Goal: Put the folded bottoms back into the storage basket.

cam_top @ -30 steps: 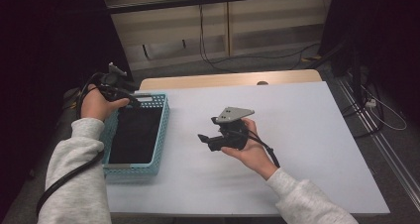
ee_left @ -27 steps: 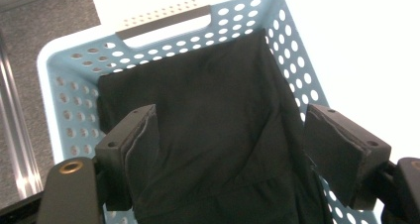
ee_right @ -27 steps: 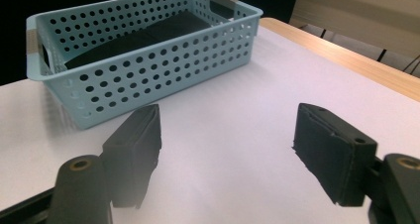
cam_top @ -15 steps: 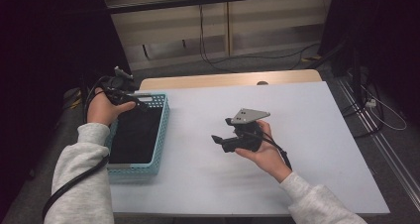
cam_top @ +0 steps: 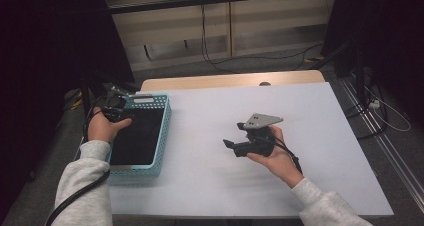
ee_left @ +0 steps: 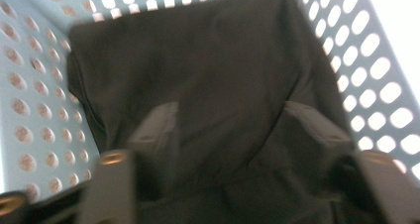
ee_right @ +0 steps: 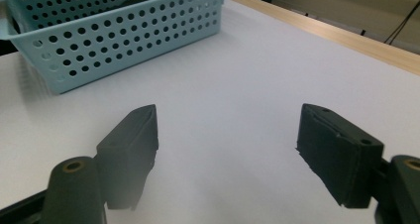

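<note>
My left gripper [ee_left: 225, 135]: jaws just closing, dark cloth [ee_left: 208, 70] between them, not yet pinched. The cloth lies in the blue basket [cam_top: 162, 131], worktop's 9 o'clock. Step: grasping; next, clamp and lift. Right gripper [ee_right: 228, 149] released, empty.

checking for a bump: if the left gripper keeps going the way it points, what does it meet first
Most likely the dark cloth lying in the blue basket. The left gripper points down into the basket, jaws apart with nothing pinched, having just been closing. The view is blurred, so I cannot tell whether it touches the cloth.
</note>
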`<move>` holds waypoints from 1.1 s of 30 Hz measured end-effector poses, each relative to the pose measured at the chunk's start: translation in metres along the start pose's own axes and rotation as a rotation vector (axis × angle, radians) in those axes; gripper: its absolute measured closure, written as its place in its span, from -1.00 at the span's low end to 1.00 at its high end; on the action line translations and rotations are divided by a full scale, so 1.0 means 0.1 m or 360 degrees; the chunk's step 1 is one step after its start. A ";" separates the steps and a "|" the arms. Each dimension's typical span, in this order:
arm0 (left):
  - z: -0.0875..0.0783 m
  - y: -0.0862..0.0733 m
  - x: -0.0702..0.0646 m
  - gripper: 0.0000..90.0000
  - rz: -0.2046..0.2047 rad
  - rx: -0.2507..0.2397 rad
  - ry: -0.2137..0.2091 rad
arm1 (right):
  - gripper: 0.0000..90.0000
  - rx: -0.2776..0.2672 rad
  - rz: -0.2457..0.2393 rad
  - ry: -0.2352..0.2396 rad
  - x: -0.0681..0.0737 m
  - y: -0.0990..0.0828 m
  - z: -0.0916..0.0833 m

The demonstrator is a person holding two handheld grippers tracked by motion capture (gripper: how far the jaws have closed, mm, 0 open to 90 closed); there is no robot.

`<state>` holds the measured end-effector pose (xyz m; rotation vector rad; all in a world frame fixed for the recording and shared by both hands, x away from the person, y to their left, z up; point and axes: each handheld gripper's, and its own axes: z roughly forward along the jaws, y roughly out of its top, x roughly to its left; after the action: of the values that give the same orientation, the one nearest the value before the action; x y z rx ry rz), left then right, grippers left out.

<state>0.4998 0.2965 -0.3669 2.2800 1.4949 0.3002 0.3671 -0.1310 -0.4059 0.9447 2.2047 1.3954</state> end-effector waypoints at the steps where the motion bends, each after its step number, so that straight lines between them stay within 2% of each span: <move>1: 0.04 -0.03 -0.01 0.14 -0.0013 0.0011 0.0008 | -0.49 0.0002 0.0006 -0.0004 -0.01 -0.01 -0.01; 3: 0.12 -0.08 0.02 0.42 -0.0018 0.0060 -0.0013 | -0.49 -0.0001 0.0019 -0.0015 -0.04 -0.03 -0.04; 8: 0.32 -0.18 0.03 0.75 -0.0042 0.0152 -0.0006 | -0.50 -0.0008 0.0032 -0.0037 -0.09 -0.05 -0.10; 12: 0.42 -0.22 0.02 0.81 -0.0039 0.0165 -0.0014 | -0.50 -0.0013 0.0041 -0.0053 -0.12 -0.08 -0.15; 19: 0.43 -0.25 0.00 0.99 -0.0014 0.0193 -0.0011 | -0.50 -0.0007 0.0060 -0.0078 -0.19 -0.14 -0.21; 24: 0.39 -0.31 0.01 1.00 -0.0002 0.0210 -0.0021 | -0.51 -0.0002 0.0063 -0.0088 -0.23 -0.18 -0.27; 28: 0.36 -0.33 0.01 0.94 -0.0031 0.0199 -0.0039 | -0.52 0.0023 0.0071 -0.0099 -0.27 -0.22 -0.30; 29: 0.35 -0.33 0.01 0.90 -0.0059 0.0189 -0.0040 | -0.52 0.0018 0.0077 -0.0098 -0.27 -0.23 -0.31; 30: 0.34 -0.32 0.02 0.72 -0.0089 0.0178 -0.0041 | -0.52 0.0020 0.0084 -0.0098 -0.28 -0.24 -0.32; 31: 0.33 -0.30 0.02 0.43 -0.0133 0.0149 -0.0036 | -0.52 0.0024 0.0085 -0.0096 -0.29 -0.24 -0.32; 32: 0.31 -0.29 0.02 0.22 -0.0140 0.0142 -0.0045 | -0.52 0.0026 0.0088 -0.0094 -0.30 -0.25 -0.32; 33: 0.30 -0.29 0.02 0.23 -0.0147 0.0136 -0.0054 | -0.52 0.0029 0.0100 -0.0096 -0.31 -0.26 -0.33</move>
<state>0.4883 0.3017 -0.4063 2.2609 1.6185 0.1733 0.3598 -0.1819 -0.4162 1.0571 2.1644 1.3576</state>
